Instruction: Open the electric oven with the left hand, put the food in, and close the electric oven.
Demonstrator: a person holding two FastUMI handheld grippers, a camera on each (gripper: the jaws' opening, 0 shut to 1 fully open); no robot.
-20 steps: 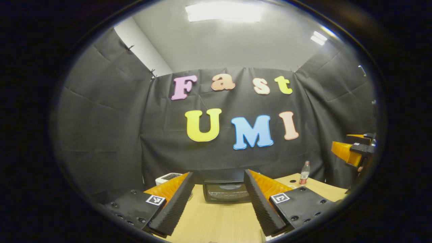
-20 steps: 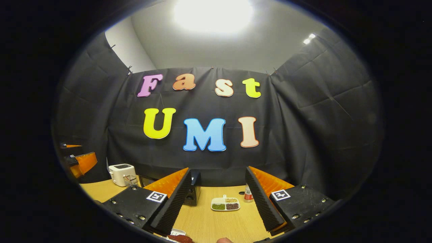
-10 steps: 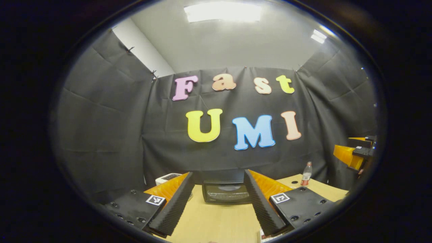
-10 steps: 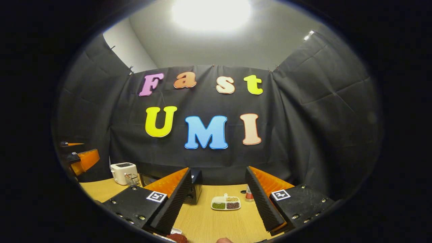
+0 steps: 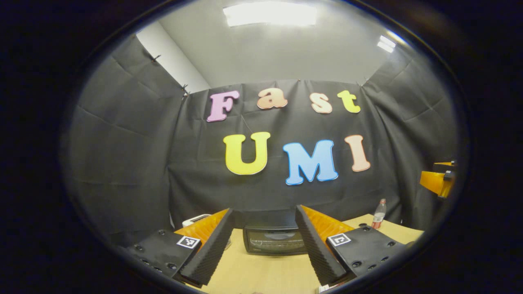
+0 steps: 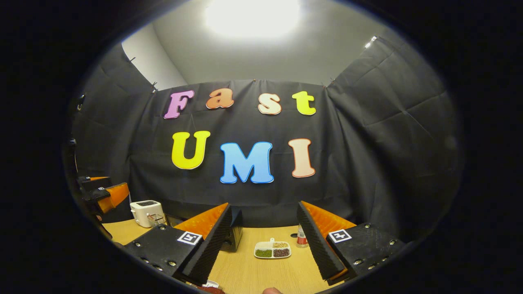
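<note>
Here the left gripper hangs above the table with its fingers spread wide and empty, and the oven sits straight ahead between them at the back of the table, door closed. The right gripper is also wide and empty, aimed at a divided dish of food near a bottle. To open the door well, the person would probably lower the left gripper level, approach the door's top edge squarely, and close firmly before pulling down. The handle itself is too small to make out.

Both tools agape, level, empty.
</note>
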